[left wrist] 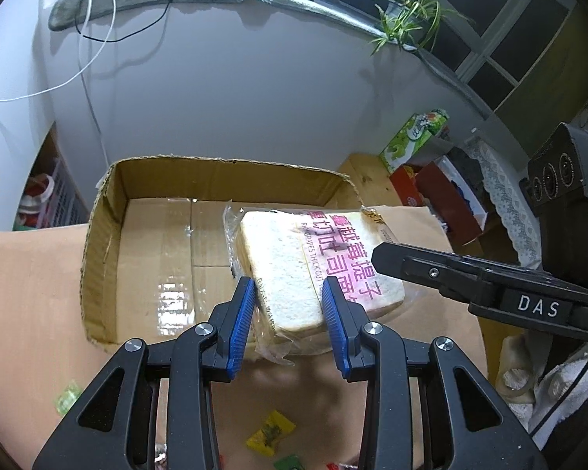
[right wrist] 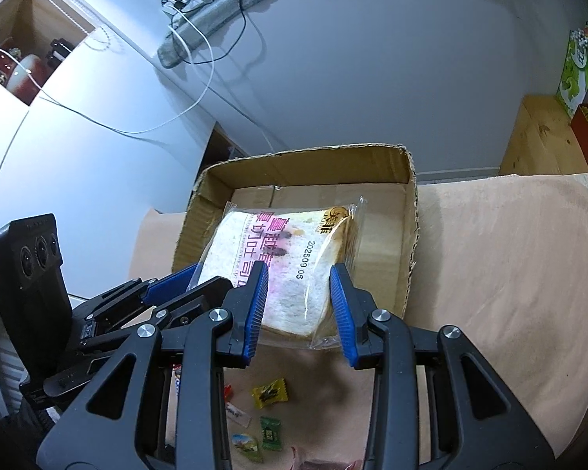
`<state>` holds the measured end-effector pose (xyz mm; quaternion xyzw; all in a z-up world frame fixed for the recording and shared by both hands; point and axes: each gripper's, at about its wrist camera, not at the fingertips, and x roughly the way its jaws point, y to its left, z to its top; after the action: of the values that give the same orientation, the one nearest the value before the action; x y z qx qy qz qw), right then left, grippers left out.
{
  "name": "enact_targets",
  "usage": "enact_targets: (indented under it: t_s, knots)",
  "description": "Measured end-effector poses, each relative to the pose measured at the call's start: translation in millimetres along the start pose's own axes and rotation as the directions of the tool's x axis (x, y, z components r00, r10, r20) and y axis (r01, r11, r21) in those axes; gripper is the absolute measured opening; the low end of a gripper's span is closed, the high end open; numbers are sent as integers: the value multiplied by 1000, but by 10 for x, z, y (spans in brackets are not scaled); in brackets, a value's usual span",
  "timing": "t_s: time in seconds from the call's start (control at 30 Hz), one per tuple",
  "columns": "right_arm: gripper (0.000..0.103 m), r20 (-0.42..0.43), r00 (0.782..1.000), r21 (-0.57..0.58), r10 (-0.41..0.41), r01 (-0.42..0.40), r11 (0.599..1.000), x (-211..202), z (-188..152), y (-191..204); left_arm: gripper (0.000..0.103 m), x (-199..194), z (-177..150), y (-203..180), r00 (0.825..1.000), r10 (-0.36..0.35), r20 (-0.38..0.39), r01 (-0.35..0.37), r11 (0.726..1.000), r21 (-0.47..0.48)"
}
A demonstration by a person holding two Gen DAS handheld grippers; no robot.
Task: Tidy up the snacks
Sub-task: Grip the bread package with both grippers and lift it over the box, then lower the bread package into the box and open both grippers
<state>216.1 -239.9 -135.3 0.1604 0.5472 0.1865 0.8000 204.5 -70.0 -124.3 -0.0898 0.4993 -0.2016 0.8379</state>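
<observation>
Bench (right wrist: 509,274): a peach-coloured surface is seen beneath both tongs and stretches ahead of them to a pale wall.
Cardboard box (left wrist: 109,211): an open, shallow brown carton is set on the bench just ahead of both tongs; its taped floor is bare on the side beyond the left tongs. It is seen again in the right wrist view (right wrist: 409,235).
Bread pack (left wrist: 313,258): a clear wrapper of thick white toast slices with pink lettering is held tilted over the near edge of the box, its far end inside the box and its near end between the blue pads of both tongs. A printed date is seen on it in the right wrist view (right wrist: 290,262).
Left tongs (left wrist: 288,301): the fingers are pressed against the two sides of the bread pack's near corner, clamped on it.
Right tongs (right wrist: 300,290): the fingers are closed against the sides of the same pack, just beside the left tongs.
Yellow candy (right wrist: 270,391): a small wrapped sweet is seen on the bench below the right tongs.
Green candy (right wrist: 270,432): a smaller wrapped sweet lies just nearer than the yellow one.
</observation>
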Motion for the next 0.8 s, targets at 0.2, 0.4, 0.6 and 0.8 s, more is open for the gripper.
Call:
enact_targets:
  t_s: [0.2, 0.4, 0.6, 0.8]
  knots:
    - [35, -17, 999, -17, -30, 30, 999, 109, 50, -18, 34, 165, 10, 22, 999, 26, -21, -26, 1000, 6]
    - [37, -56, 994, -5, -97, 97, 995, 274, 70, -88, 33, 328, -19, 34, 995, 75, -62, -73, 997, 32]
    - [37, -46, 993, -9, -107, 107, 994, 215, 21, -75, 33, 272, -41, 19, 996, 78, -54, -75, 996, 47]
    - [37, -24, 994, -23, -111, 111, 994, 25, -44, -23, 33, 122, -32, 89, 997, 71, -34, -71, 997, 25]
